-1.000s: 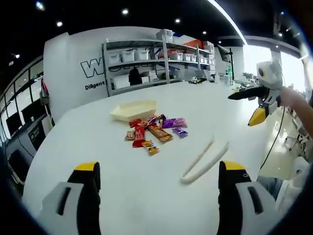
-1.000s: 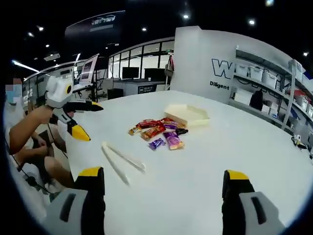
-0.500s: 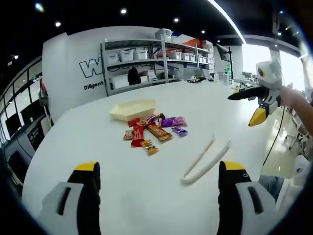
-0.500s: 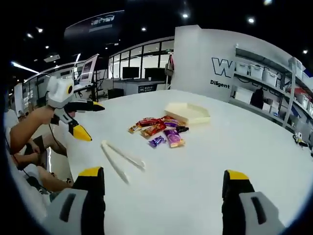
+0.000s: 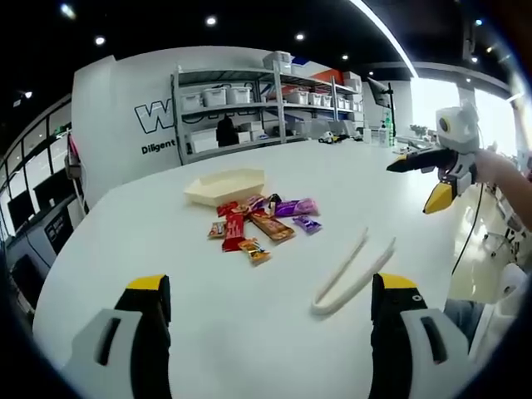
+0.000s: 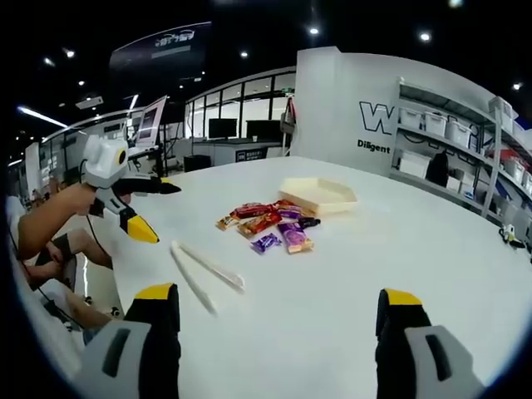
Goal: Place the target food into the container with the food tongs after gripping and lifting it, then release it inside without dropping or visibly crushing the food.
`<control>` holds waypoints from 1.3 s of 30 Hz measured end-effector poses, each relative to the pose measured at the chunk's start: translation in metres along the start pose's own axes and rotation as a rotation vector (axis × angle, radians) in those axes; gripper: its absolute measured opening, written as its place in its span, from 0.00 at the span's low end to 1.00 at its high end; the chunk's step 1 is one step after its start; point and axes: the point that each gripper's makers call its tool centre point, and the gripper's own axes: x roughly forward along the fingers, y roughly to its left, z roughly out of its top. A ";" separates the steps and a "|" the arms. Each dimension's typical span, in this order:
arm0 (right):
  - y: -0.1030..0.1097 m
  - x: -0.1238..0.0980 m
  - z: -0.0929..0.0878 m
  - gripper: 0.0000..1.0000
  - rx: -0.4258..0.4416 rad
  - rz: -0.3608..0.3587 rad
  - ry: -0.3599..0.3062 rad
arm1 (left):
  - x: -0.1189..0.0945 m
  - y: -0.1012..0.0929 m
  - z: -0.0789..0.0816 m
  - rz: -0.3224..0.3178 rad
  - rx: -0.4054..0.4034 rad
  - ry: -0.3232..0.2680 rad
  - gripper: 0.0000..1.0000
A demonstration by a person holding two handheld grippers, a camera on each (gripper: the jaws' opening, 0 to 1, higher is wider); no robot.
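In the left gripper view, the left gripper (image 5: 270, 312) rises from the bottom edge with its yellow-tipped jaws spread wide and nothing between them, held above the white table (image 5: 166, 249). Near the middle of that frame lies a loose heap of wrapped snack bars (image 5: 259, 221), red, orange and purple, and just beyond it, toward the upper left, sits the shallow cream container (image 5: 224, 185). The white food tongs (image 5: 353, 274) lie flat on the table at lower right of centre, apart from the snacks, their arms slightly parted. At the right edge the right gripper (image 5: 432, 179) hovers in a hand, its jaws parted and empty. In the right gripper view, the right gripper (image 6: 274, 312) is likewise spread wide at the bottom; the snack bars (image 6: 270, 226) lie at centre, the container (image 6: 318, 194) just behind them, the tongs (image 6: 204, 270) at lower left, and the left gripper (image 6: 145, 208) at the left edge, jaws open.
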 end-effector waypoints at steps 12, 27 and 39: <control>0.002 0.001 -0.003 0.97 -0.013 0.022 -0.005 | 0.010 -0.004 -0.003 -0.020 0.020 0.010 0.99; 0.022 0.012 -0.004 0.94 -0.040 0.100 -0.030 | 0.013 -0.019 -0.006 -0.076 0.056 -0.002 0.99; 0.046 0.020 -0.010 0.73 -0.046 0.224 -0.052 | 0.010 -0.022 -0.007 -0.105 0.033 -0.023 0.96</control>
